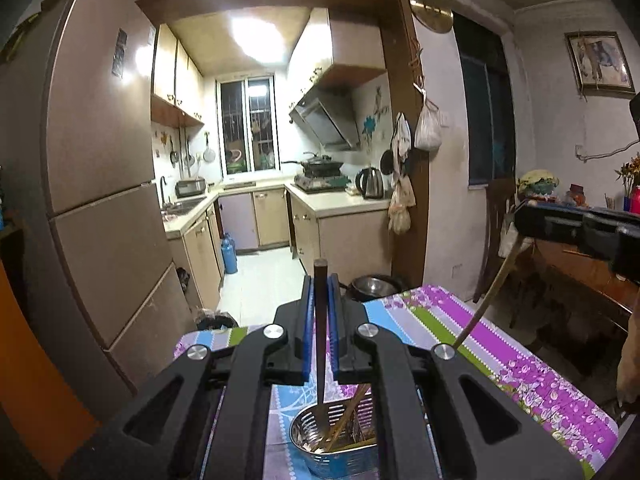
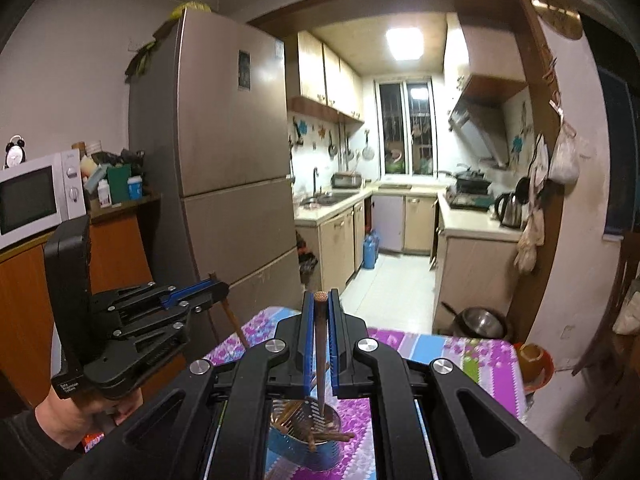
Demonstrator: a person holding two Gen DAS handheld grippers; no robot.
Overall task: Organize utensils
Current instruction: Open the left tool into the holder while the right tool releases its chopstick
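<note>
Left wrist view. Left gripper (image 1: 319,280): jaws pressed onto a dark chopstick (image 1: 320,320), held upright with its tip pointing down, apparently so it can drop straight in. Metal utensil holder (image 1: 334,446): directly below the gripper, standing on the table with the floral cloth (image 1: 540,380); slotted wall; several chopsticks already lean inside. The held stick's tip sits at or just inside the rim; contact with the bottom cannot be told. Right gripper (image 1: 520,220): enters from the right edge, well above the table, with a pale chopstick (image 1: 490,292) hanging aslant below it; the jaws appear to pinch it, though the grip point is not clear here.

Right wrist view. Right gripper (image 2: 320,300): jaws closed on a brown chopstick (image 2: 319,344), vertical, cut end up, tip down toward the utensil holder (image 2: 306,446), which lies just below and slightly left. Loose sticks rest across the holder's mouth, some tilted outward, so a steep entry seems chosen to avoid knocking them. Left gripper (image 2: 218,286): seen from the side at left, held in a hand (image 2: 76,412), clamping its chopstick (image 2: 234,320) near the top end so the long part hangs free toward the table.

Judgement: both sticks are poised for release into the one holder; one probably has to yield to the other to avoid a clash at the rim.
</note>
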